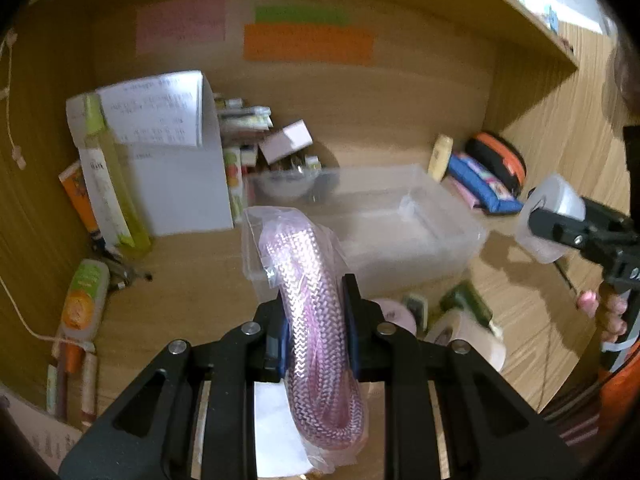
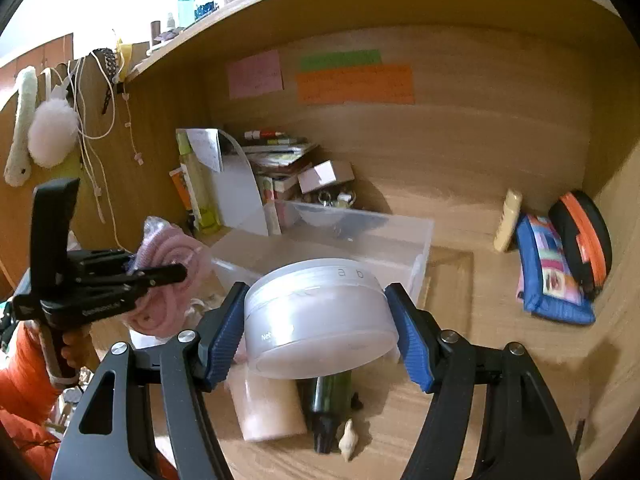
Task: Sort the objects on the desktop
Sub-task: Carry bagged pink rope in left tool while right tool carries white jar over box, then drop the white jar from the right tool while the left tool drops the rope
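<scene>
Wooden desk (image 2: 500,380) enclosed by side and back panels, with pink, green and orange paper notes (image 2: 355,83) stuck to the back panel. A clear plastic bin (image 2: 400,240) stands open near the middle of the desk, in front of a white file holder (image 2: 240,196) with papers and bottles beside it. At the back right corner lie a blue patterned pouch (image 2: 550,276) and a black and orange zip case (image 2: 582,236), touching each other, with a pale yellow tube (image 2: 507,220) leaning just left of them.

Right tool (image 2: 316,328): both blue pads pressed against the sides of a round frosted jar (image 2: 320,316), which is held tilted above the desk, in front of the bin. Below it on the desk lie a pale pink bottle (image 2: 268,408), a dark green bottle (image 2: 326,404) and a small seashell (image 2: 347,444).

Left tool (image 1: 316,320): closed on a coiled pink braided cord in a clear bag (image 1: 308,292), held in the air near the bin's front left corner. A roll of tape (image 1: 468,336) lies on the desk just right of this tool.
</scene>
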`<state>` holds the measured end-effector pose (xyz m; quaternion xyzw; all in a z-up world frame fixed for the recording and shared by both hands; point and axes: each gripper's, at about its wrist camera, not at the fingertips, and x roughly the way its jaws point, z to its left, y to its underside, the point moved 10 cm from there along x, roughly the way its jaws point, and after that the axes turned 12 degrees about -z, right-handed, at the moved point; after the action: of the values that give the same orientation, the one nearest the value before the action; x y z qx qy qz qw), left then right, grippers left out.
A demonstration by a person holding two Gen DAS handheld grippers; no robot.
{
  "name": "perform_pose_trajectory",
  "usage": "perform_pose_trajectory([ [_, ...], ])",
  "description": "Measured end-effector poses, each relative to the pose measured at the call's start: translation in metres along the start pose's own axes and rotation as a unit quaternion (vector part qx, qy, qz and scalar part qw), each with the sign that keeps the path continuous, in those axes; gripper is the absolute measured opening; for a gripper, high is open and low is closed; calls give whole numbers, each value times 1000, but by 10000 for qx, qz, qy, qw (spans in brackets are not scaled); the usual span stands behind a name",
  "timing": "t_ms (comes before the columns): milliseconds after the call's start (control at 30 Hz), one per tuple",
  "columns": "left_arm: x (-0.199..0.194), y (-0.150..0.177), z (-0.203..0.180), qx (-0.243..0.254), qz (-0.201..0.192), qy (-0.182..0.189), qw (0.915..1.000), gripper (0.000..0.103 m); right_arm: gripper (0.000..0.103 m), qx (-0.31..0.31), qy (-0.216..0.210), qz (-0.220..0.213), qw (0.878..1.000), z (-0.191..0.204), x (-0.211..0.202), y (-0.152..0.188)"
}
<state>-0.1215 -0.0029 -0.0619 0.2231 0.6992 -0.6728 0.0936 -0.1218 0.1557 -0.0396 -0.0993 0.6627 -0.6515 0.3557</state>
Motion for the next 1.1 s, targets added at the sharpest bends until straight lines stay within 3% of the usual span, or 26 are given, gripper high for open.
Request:
perform_pose_trajectory([
  [200,-3,-33,7,-10,-309,-3,9995,22,65,-37,47,-25,10000,-2,18,-18],
  [433,11,-58,12,-28,-408,58,9991,20,65,3,160,-37,9999,-9,48,-33],
  [1100,105,-60,17,-17,109,105,9999,20,65,207,449,696,9963,-41,141,10],
])
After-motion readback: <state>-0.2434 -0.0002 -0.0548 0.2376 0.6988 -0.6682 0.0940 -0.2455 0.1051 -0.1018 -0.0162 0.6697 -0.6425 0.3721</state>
